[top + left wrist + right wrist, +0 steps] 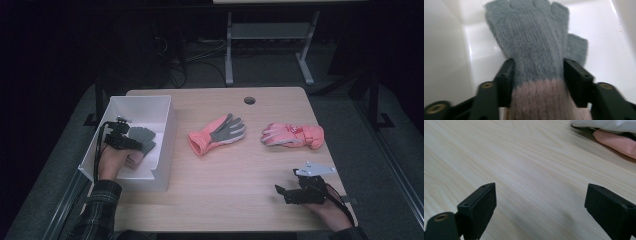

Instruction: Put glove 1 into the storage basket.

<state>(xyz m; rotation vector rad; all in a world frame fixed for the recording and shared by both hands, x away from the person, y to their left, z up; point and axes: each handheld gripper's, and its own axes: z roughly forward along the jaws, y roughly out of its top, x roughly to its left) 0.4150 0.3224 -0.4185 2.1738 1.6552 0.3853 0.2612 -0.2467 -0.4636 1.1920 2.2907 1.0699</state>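
**A:** Knitted grey wool with a dusty pink cuff: that is the one glove (534, 50) between the jaws of your left gripper (121, 134); it lies inside the white box (165, 131) at the left end of the table (225, 185), its fingers pointing away from you along the box floor.

**B:** Is your left gripper clamped on it?

**A:** In the left gripper view the two black jaws stand on either side of the glove near where grey meets pink, each close against the wool; whether they press on it you cannot tell from that view; count it as flanked, not surely held.

**B:** And your right?

**A:** Your right gripper (295, 192) rests low near the table's front right corner; its two jaws stand wide apart with bare wood between them.

**B:** How many gloves in all?

**A:** Three: one grey knitted one in the box; two pink ones out on the table; the first pink glove (217, 133) lies palm up showing a grey palm, just right of the box; the second pink glove (293, 135) lies further right, well apart from the first.

**B:** Boxes?

**A:** One; two grippers; one table.
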